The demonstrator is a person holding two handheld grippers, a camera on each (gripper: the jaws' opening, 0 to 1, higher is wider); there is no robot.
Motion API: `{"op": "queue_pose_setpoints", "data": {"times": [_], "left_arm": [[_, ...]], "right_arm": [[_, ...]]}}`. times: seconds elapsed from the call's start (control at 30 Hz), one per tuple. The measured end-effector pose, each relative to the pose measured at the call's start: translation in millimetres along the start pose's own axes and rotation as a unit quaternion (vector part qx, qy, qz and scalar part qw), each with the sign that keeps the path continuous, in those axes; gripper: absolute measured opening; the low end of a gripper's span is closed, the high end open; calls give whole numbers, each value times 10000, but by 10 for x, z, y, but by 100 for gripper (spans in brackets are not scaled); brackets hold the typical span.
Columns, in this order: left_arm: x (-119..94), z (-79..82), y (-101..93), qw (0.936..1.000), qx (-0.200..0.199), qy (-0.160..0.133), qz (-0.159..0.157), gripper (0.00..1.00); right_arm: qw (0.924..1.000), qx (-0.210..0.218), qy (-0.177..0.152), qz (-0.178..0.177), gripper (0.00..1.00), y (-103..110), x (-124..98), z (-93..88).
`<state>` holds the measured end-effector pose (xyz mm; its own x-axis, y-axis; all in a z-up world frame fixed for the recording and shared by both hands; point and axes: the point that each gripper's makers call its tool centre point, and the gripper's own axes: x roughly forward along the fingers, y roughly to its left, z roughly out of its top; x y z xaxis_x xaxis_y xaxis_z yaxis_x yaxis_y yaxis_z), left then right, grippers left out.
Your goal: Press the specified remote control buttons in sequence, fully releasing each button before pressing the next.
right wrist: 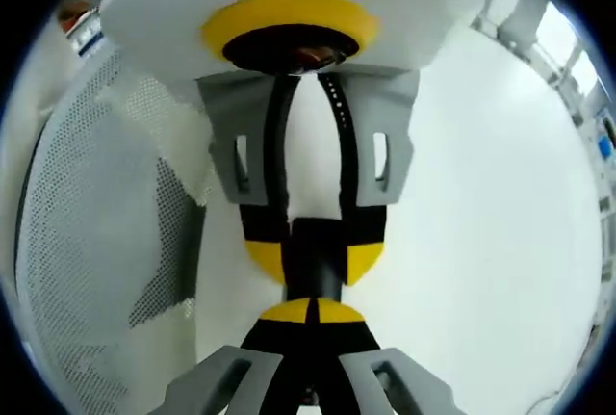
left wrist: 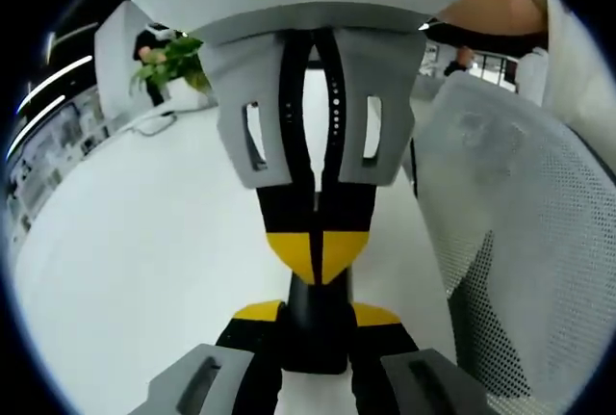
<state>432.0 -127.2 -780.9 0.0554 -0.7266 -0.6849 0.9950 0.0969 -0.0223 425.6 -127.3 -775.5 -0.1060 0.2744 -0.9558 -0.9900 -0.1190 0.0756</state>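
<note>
Two handheld grippers face each other nose to nose above a white table [left wrist: 125, 242], with the white mesh back of a chair [left wrist: 510, 203] beside them.

The left gripper [left wrist: 318, 314] has its yellow-tipped jaws a little apart and closed on a slim black remote control [left wrist: 318, 343] - the task's object. The remote sits between the two tips and touches both. In the left gripper view its dark body is seen almost end-on, so its long axis appears to run forward along the jaws, straight toward the other tool. No buttons can be made out in either view.

The right gripper [left wrist: 318, 256] reaches in from the top of the left gripper view with its jaws brought fully together, the two yellow tips forming a single blunt point. That point rests at the upper edge of the remote; it looks to be touching, though whether it is pressing a button or only resting there cannot be told.

In the right gripper view the closed tips rise from the bottom, and the remote [right wrist: 316, 242] lies directly ahead of them, framed by the other gripper's parted tips.

So the right gripper is the presser and the left the holder - the coming move turns on the point travelling straight along that shared line.

A potted plant [left wrist: 171, 57] stands far back on the table.
</note>
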Motion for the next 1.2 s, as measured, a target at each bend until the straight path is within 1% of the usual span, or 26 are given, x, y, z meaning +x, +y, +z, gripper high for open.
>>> {"op": "queue_pose_setpoints", "data": {"times": [0.1, 0.17, 0.2, 0.43, 0.57, 0.97, 1.2], "left_arm": [[1, 0, 0, 10000, 5, 16, 1, 25], [4, -2, 4, 10000, 5, 23, 1, 25], [5, -2, 4, 10000, 3, 23, 2, 25], [1, 2, -3, 10000, 3, 38, 3, 25], [4, -2, 3, 10000, 2, 44, 3, 25], [0, 2, -9, 10000, 3, 64, 12, 25], [1, -1, -5, 10000, 5, 66, 6, 25]], "right_arm": [[9999, 11, -103, -30, 0, 3, -33, 7], [9997, 61, -226, -41, 0, 5, -65, 29], [9993, 130, -348, -73, 0, -8, -107, 44], [9979, 214, -588, -191, 0, -25, -277, 38], [9970, 202, -721, -205, 4, -10, -339, 51], [9965, 200, -791, -167, 18, 53, -356, 23], [9966, 237, -767, -175, 21, 60, -364, -32]]}}
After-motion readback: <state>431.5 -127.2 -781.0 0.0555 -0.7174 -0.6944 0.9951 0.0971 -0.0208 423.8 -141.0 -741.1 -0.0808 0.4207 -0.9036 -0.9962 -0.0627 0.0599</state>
